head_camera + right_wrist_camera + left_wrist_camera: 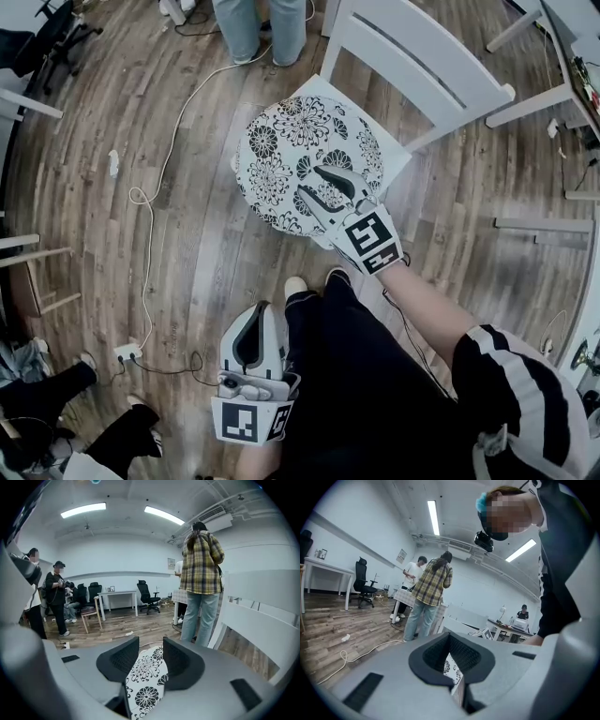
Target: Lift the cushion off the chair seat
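Left gripper (258,309) hangs low beside the wearer's dark trouser leg (356,375), pointing toward the chair. Its jaw tips meet and it holds nothing; its own view shows only a sliver of floral pattern past the pads. A power strip (127,353) lies on the floor (141,94) just to its left.

Further out, the right gripper (309,183) is over the near edge of the cushion (281,150). Its jaws stand well apart, and the right gripper view shows the pattern between the pads (117,660), not pinched. Whether the tips touch the fabric I cannot tell.

That cushion is round, white with black flowers, and lies flat on the seat (394,155) of the white chair (422,70), covering most of it and overhanging the front edge a little. The slatted backrest rises behind it.

A white cable (178,141) runs across the floor from the strip past the chair. Beyond the chair stands a person in jeans (258,28) and a plaid shirt, back turned.
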`<state>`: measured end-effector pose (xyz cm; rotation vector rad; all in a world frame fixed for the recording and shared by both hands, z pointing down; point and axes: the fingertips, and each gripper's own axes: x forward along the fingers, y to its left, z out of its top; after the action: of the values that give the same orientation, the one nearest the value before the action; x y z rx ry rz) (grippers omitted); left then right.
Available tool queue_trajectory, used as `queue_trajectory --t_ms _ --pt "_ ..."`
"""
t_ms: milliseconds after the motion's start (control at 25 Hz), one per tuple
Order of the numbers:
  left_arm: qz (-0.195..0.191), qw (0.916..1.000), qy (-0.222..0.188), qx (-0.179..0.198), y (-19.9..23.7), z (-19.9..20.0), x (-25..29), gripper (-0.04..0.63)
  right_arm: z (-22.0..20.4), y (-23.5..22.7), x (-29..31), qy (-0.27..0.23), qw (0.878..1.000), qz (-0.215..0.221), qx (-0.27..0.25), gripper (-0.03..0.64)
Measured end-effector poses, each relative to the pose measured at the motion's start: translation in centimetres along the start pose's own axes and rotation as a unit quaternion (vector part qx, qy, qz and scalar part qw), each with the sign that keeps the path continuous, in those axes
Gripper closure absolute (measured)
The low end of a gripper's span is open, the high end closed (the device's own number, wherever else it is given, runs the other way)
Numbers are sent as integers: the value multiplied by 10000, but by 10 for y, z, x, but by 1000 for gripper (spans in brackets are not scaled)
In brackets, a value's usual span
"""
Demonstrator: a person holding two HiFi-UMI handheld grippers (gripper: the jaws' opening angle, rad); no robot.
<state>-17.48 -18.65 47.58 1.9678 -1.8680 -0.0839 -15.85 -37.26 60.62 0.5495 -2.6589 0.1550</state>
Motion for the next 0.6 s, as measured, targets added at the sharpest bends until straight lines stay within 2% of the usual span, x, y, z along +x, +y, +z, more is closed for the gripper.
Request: queue_trajectory --t_ms 600 --pt "-79 9998 103 -142 1 -15 17 594 -34 -21 35 347 9993 62 149 468"
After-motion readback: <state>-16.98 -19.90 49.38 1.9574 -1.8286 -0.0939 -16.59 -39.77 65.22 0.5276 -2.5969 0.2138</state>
